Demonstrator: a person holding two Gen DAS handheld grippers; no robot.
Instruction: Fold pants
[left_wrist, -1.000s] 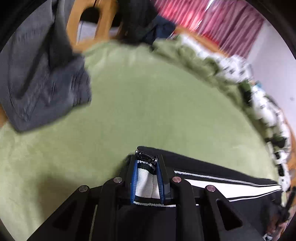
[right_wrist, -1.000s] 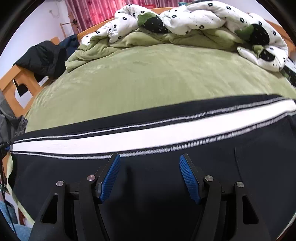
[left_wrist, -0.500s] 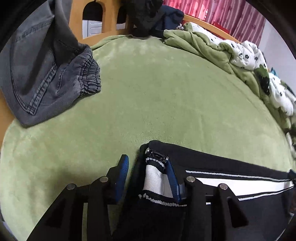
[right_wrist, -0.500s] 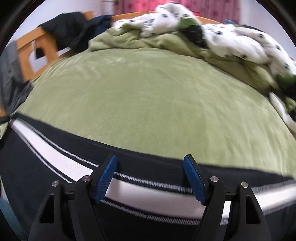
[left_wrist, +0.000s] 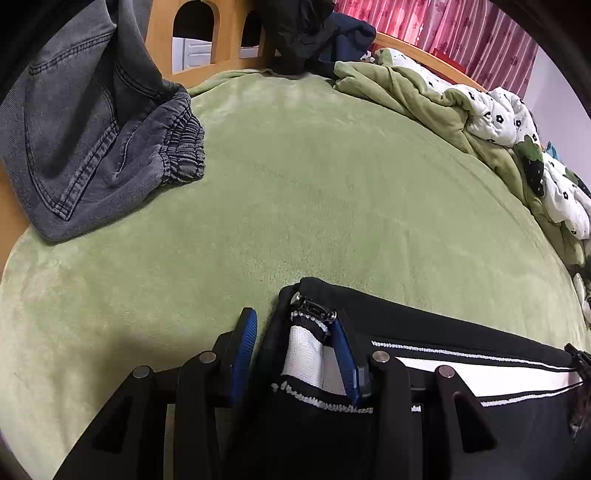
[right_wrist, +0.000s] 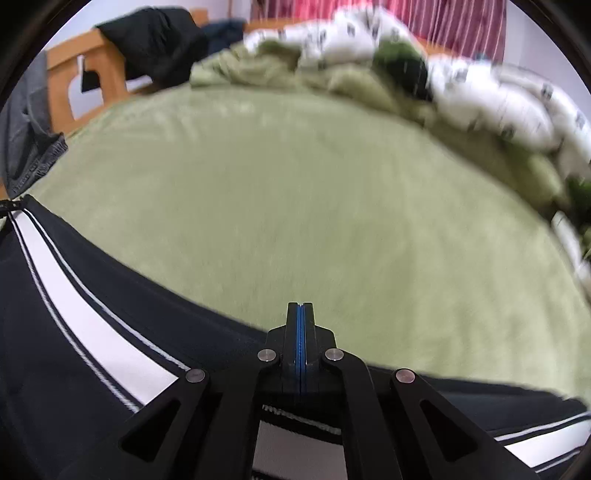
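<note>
Black track pants (left_wrist: 461, 373) with a white side stripe lie along the near edge of a green bed (left_wrist: 314, 192). In the left wrist view my left gripper (left_wrist: 295, 336) is open, and the pants' zipped cuff end (left_wrist: 310, 325) sits loosely between its blue pads (left_wrist: 243, 343). In the right wrist view the pants (right_wrist: 85, 321) stretch from the left edge under my right gripper (right_wrist: 301, 310). Its blue pads are pressed together with no cloth visible between them, just past the pants' far edge.
Grey jeans (left_wrist: 92, 140) hang over the wooden bed frame (left_wrist: 229, 48) at the far left. A dark jacket (left_wrist: 303, 26) drapes on the frame. A bunched green and white flowered quilt (left_wrist: 509, 125) lines the far right side. Pink curtains are behind.
My left gripper has opened and let go of the cuff. My right gripper has closed its jaws and swung right along the pants toward their far edge.
</note>
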